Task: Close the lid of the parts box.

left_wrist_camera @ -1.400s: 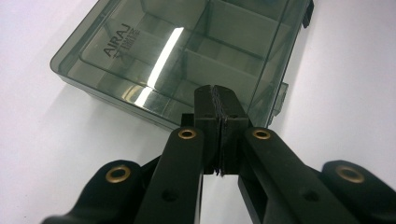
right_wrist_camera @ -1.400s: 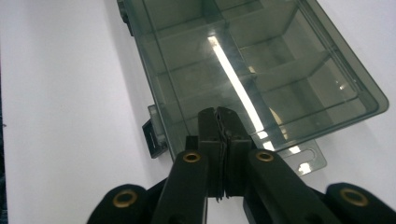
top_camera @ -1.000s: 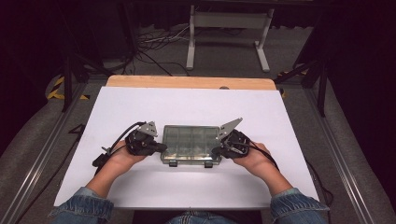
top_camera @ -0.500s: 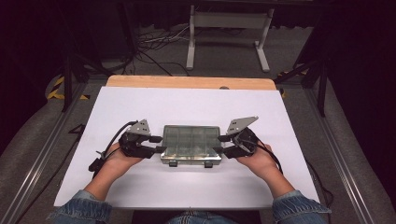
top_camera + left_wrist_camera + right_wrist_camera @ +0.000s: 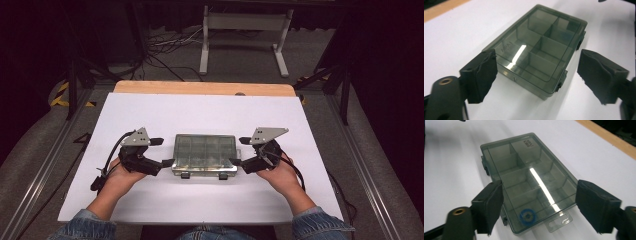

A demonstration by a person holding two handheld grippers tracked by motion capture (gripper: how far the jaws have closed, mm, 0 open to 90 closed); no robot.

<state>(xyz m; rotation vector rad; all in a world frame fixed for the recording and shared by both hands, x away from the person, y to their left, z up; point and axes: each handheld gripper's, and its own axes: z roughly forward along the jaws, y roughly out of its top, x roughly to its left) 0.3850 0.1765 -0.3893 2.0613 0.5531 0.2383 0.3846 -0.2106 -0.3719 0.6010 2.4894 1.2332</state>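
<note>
A smoky see-through compartment box (image 5: 205,154) lies flat on the white table cover (image 5: 200,112) with its lid down. My left gripper (image 5: 161,152) stands at the box's left end, open, its jaws having just been opening. The end of the box (image 5: 536,50) lies ahead between the black pads (image 5: 484,72), which stand apart from it. My right gripper (image 5: 241,151) is at the right end, also open after its jaws have just been opening. In the right gripper view the box (image 5: 524,177) shows a blue ring (image 5: 527,216) inside a near compartment and a clear hang tab (image 5: 557,221).
The table's wooden far edge (image 5: 205,88) shows beyond the white cover. A metal stand (image 5: 245,30) and cables (image 5: 165,45) sit on the floor behind. Metal rails (image 5: 45,165) run along both sides of the table.
Both grippers went from shut at the box's ends to open. Each hand drew back outward a little from the box. The box stays in place.
</note>
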